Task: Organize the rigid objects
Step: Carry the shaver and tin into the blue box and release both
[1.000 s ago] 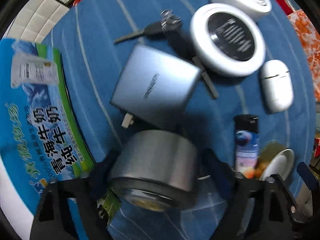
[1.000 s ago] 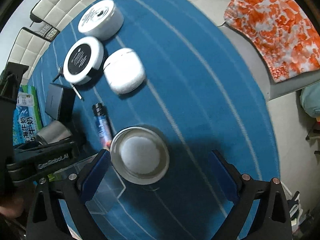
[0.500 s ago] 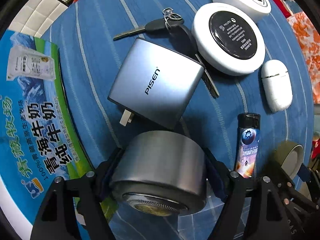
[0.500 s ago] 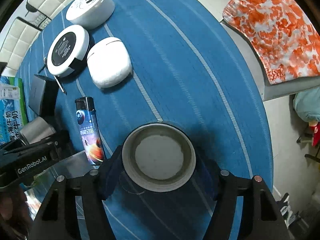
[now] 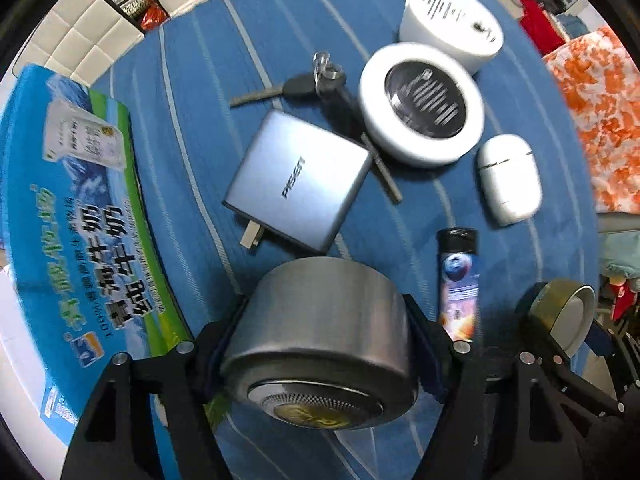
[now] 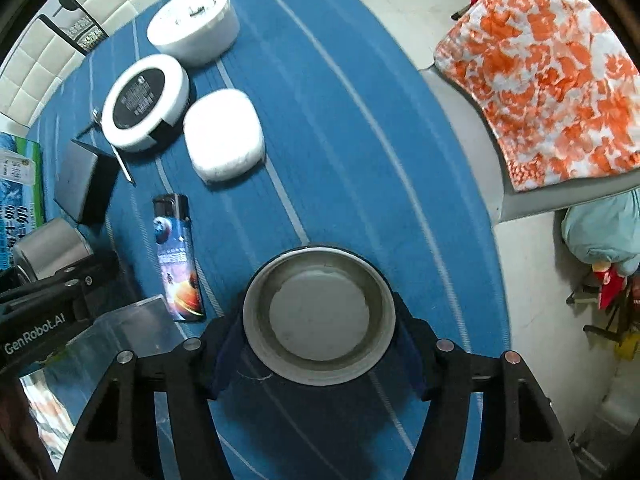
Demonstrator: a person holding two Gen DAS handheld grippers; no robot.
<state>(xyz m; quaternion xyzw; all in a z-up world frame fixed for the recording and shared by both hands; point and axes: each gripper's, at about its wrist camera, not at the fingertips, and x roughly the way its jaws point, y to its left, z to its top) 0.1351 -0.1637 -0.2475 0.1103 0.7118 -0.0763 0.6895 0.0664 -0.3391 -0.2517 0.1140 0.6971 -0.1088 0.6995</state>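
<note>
Blue tablecloth (image 6: 360, 92) with thin pale stripes, woven texture, spread over a rounded tabletop; quilted cream upholstery (image 5: 76, 36) at far left edge, orange-and-white patterned fabric (image 6: 548, 80) off the right side.

Left gripper (image 5: 320, 344): black jaws clamped on a short brushed-metal cylinder (image 5: 324, 328), round mesh foil face toward the camera, likely a shaver head. Held just above cloth, near edge of scene.

Right gripper (image 6: 320, 344): jaws closed against a roll of olive-brown tape (image 6: 320, 316), grey disc visible within the ring. Roll near, right of the metal cylinder.

On cloth, far of left gripper: flat grey PISEN charger (image 5: 298, 180), rounded square, plug prongs at near-left corner. Keys (image 5: 304, 86) on a ring just beyond it, one blade reaching under a round white case with black label (image 5: 420, 104). White cylindrical tub (image 5: 450, 28) farther right, close beside the case. Smooth white pebble-shaped earbud case (image 5: 508, 178) right of the round case. Printed lighter (image 5: 458, 280), black cap, lying between cylinder and tape roll. Glossy blue-green milk carton box (image 5: 76, 208) along left. Clear plastic box (image 6: 120, 340) at near left, beside the lighter.
</note>
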